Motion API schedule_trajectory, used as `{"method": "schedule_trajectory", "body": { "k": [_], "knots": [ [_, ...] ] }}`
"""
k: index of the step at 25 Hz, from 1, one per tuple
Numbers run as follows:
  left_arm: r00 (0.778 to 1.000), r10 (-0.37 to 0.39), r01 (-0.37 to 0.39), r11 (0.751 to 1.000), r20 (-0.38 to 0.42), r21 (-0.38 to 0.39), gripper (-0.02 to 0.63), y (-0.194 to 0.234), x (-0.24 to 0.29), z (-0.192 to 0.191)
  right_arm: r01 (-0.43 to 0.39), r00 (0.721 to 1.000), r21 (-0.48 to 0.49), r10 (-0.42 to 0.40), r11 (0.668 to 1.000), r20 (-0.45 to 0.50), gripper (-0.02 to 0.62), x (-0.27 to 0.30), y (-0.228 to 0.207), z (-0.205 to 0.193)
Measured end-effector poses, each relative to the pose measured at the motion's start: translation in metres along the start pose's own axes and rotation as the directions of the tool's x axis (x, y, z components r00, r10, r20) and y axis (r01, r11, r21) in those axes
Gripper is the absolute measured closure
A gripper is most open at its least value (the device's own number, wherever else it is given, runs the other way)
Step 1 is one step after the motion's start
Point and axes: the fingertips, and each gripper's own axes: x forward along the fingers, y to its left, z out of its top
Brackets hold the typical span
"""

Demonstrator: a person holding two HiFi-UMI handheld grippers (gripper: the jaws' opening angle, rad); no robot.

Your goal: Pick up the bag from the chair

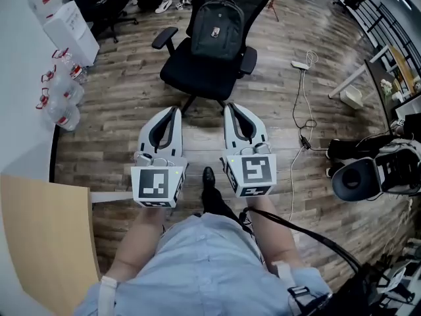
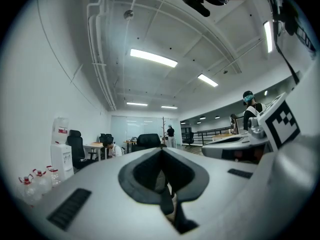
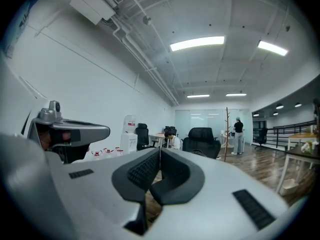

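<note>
A dark grey backpack (image 1: 217, 26) stands upright on the seat of a black office chair (image 1: 197, 78), leaning on its backrest, at the top middle of the head view. My left gripper (image 1: 175, 110) and right gripper (image 1: 229, 107) are held side by side above the wood floor, just short of the chair's base. Both point toward the chair, with their jaws closed together and nothing between them. In the left gripper view the left gripper (image 2: 161, 151) shows its tips meeting, with the chair (image 2: 148, 141) far beyond. The right gripper (image 3: 160, 151) looks the same, with the chair (image 3: 202, 139) past it.
Several water bottles (image 1: 61, 94) and a white dispenser (image 1: 71, 30) stand at the left wall. A wooden tabletop corner (image 1: 43, 242) is at lower left. A power strip (image 1: 300, 64) with its cable lies to the right, near dark equipment (image 1: 371, 170). People are far off in the room.
</note>
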Motion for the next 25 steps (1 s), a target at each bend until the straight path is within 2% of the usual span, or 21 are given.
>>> {"method": "schedule_trajectory", "body": {
  "k": [9,14,20,25],
  "knots": [
    [0.999,-0.01,0.012,0.999,-0.04,0.041,0.604,0.019,0.122,-0.004,-0.008,1.0,0.043,0.008,0.999,-0.006,0.592,0.105,-0.077,0.001],
    [0.999,-0.021,0.023,0.998,-0.035,0.064,0.604,0.025,0.182,0.003,0.0,1.0,0.057,-0.001,0.998,0.009,0.592,0.149,-0.117,0.01],
    [1.0,-0.026,0.027,0.996,-0.006,0.081,0.604,0.033,0.227,0.013,0.013,1.0,0.047,-0.015,0.999,0.027,0.592,0.183,-0.15,0.019],
    [1.0,-0.022,0.022,0.997,-0.005,0.07,0.604,0.05,0.253,0.002,0.018,1.0,0.035,-0.019,0.999,0.017,0.592,0.215,-0.16,0.013]
  ]
}}
